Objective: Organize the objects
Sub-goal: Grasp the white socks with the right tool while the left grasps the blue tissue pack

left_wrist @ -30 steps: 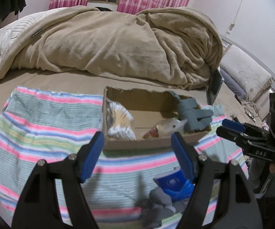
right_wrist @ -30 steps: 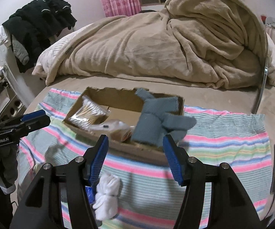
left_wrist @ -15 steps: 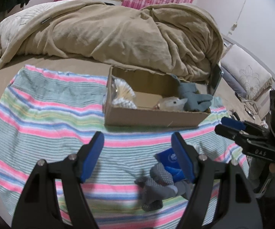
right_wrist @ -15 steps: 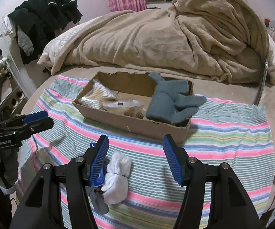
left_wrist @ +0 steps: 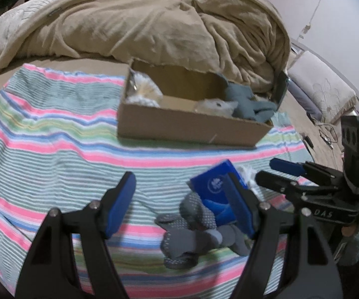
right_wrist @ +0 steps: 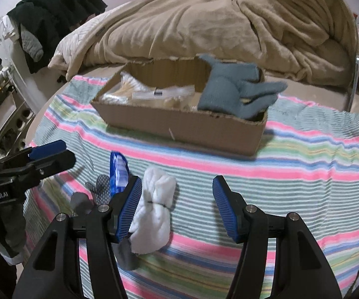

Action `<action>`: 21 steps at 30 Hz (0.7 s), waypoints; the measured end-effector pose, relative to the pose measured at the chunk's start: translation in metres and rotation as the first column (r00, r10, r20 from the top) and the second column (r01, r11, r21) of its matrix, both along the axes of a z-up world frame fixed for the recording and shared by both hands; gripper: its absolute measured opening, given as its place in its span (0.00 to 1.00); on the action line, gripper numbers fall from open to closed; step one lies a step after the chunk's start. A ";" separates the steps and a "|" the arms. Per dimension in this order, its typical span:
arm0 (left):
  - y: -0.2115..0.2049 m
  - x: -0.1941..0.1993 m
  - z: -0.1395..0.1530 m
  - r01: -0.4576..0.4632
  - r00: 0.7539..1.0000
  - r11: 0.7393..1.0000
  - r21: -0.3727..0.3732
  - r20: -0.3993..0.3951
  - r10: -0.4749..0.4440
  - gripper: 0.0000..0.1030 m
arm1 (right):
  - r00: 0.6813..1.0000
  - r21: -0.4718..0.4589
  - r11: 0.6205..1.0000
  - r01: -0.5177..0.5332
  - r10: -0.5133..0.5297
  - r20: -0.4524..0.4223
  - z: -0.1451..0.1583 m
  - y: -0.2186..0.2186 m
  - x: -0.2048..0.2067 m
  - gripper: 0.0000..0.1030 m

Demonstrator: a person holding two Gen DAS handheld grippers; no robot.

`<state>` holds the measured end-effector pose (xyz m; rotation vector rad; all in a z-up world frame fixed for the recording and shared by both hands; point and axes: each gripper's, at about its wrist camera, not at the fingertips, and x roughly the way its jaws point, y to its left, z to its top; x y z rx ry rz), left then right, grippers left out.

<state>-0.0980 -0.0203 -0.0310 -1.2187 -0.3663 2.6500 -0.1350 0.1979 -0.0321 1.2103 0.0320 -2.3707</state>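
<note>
Right gripper (right_wrist: 177, 204), jaws wide and empty, is nearest to white sock roll (right_wrist: 154, 211); roll lies near-far, touching its left pad. Left gripper (left_wrist: 179, 199) also wide, empty.

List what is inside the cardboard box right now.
Inside the cardboard box: a clear bag of cotton swabs at its left end, another clear packet in the middle, and grey-blue gloves draped over its right end. Whatever lies beneath the gloves and packets is hidden.
</note>
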 end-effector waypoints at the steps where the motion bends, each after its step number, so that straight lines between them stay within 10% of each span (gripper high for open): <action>1: 0.002 0.000 -0.002 0.005 1.000 1.000 0.000 0.005 -0.005 0.72 | 1.000 0.000 1.000 -0.004 0.004 0.006 -0.002 -0.001 0.000 0.60; 21: 0.024 -0.012 -0.027 0.073 0.993 0.997 0.008 0.092 -0.074 0.72 | 0.992 0.010 0.995 -0.097 0.096 0.078 -0.030 -0.023 0.005 0.59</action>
